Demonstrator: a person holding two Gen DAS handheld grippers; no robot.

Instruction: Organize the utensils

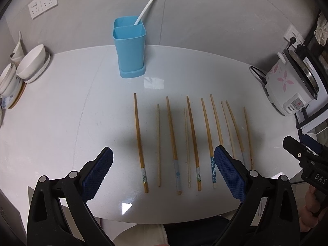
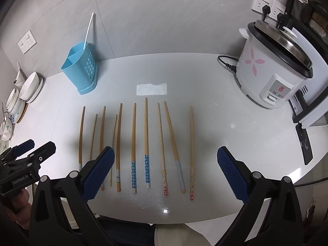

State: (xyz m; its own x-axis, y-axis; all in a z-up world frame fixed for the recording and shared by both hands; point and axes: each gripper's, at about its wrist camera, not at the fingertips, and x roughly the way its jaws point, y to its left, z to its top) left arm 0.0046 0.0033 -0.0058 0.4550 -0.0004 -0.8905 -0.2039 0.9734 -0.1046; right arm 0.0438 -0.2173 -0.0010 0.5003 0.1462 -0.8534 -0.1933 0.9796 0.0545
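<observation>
Left gripper (image 1: 163,172) held above the near edge of the white table (image 1: 61,112), jaws spread wide, nothing between the blue pads (image 1: 98,174). Right gripper (image 2: 165,172) likewise released, jaws wide apart and empty, hovering over the same edge. Chopsticks (image 2: 146,141) laid flat in a row on the table ahead of both grippers, roughly parallel, thick decorated ends toward the tools, tips pointing away; most apart from one another, a few nearly touching. Row centred between the left gripper's pads and extending past its right pad; in the right wrist view, row spanning from beyond the left pad to mid-gap. Blue utensil holder (image 1: 129,47) upright farther ahead, beyond the chopstick tips, two compartments visible, a single white chopstick (image 1: 148,7) leaning out of the rear one. Stacked white bowls (image 1: 30,63) far to the left of the left gripper. Rice cooker (image 2: 274,67) with pink flower print ahead and to the right of the right gripper, plugged into a wall socket (image 2: 266,4).
</observation>
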